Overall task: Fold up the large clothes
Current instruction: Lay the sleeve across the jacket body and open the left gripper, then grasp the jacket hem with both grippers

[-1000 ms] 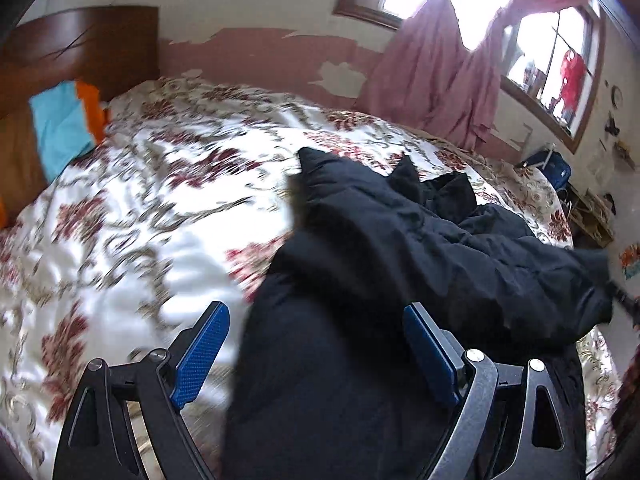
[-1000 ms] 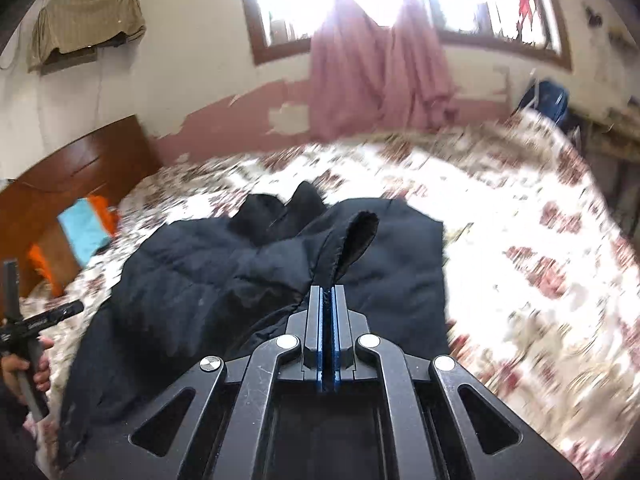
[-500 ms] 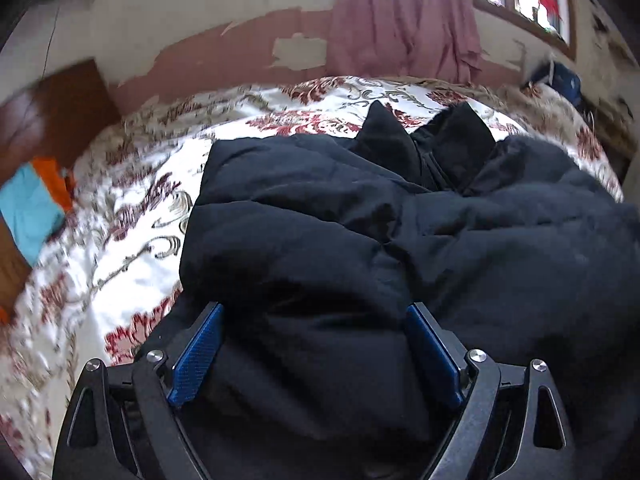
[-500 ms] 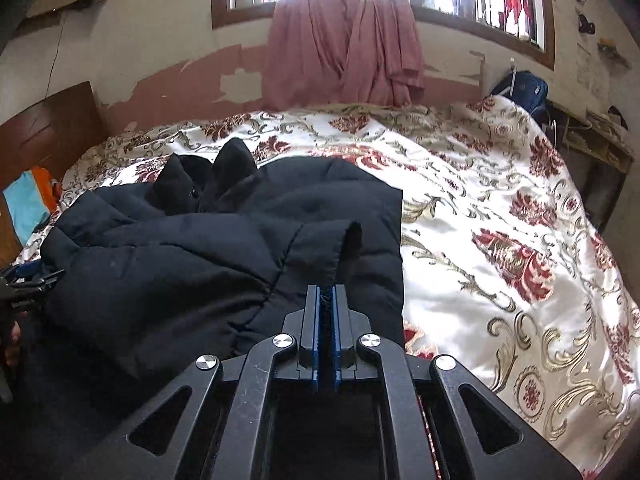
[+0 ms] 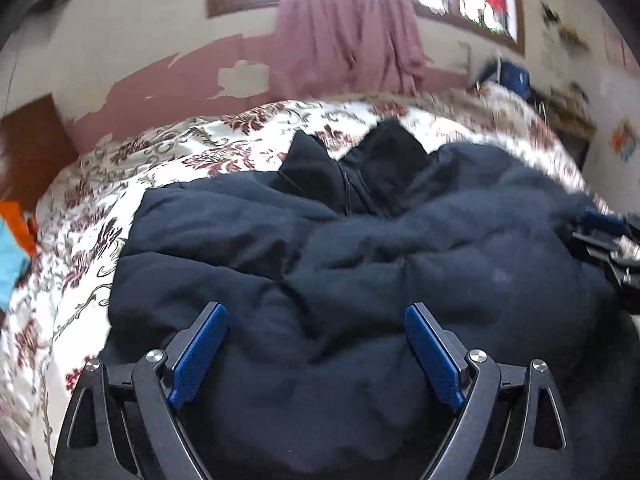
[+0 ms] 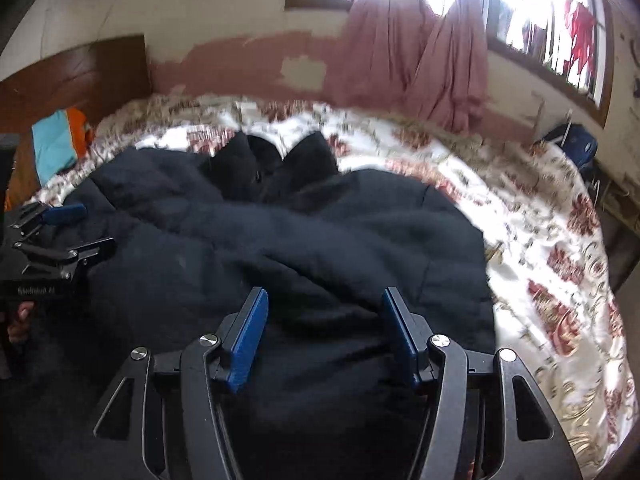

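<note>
Since half a second ago, the right claw (image 6: 324, 334) has let go of the fold of fabric it was pinching, and its blue pads now stand spread apart.

Left wrist view: the left claw (image 5: 316, 350) is spread wide, its two blue pads (image 5: 198, 354) apart over a dark navy padded jacket (image 5: 320, 264) lying directly ahead and beneath it, gripping nothing. The jacket's collar (image 5: 356, 168) points away from the claw. Around the jacket lies a bed (image 5: 80, 272) with a white and red floral cover. The right claw shows blurred at the far right edge.

Right wrist view: the jacket fills the space under and ahead of the right claw, with the bedcover to its right. The left claw (image 6: 66, 234) sits on the jacket at far left. Pink curtains (image 6: 420, 52) hang beyond.
</note>
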